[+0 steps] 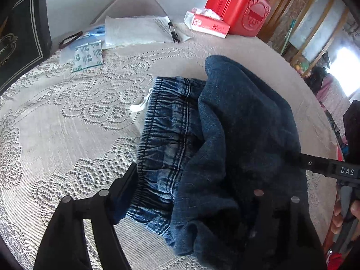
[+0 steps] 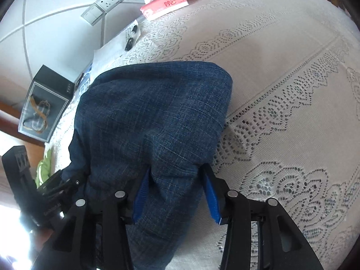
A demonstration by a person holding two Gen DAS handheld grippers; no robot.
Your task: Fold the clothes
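A pair of blue jeans [image 1: 225,139] lies folded on the lace tablecloth [image 1: 67,121], the elastic waistband [image 1: 166,130] showing at the left and a darker leg folded over it. My left gripper [image 1: 198,193] stands wide around the near edge of the jeans, its right finger hidden under cloth. In the right wrist view the jeans [image 2: 153,121] fill the middle. My right gripper [image 2: 175,191] is open, its blue pads [image 2: 211,195] either side of a fold of denim. The right gripper also shows at the right of the left wrist view [image 1: 324,168].
At the back stand a red case [image 1: 238,6], a tissue pack [image 1: 207,22], papers with a pen [image 1: 174,32], a leaflet [image 1: 87,56] and a black box [image 1: 22,40]. The table's edge curves at the right. The wall with sockets [image 2: 105,2] is behind.
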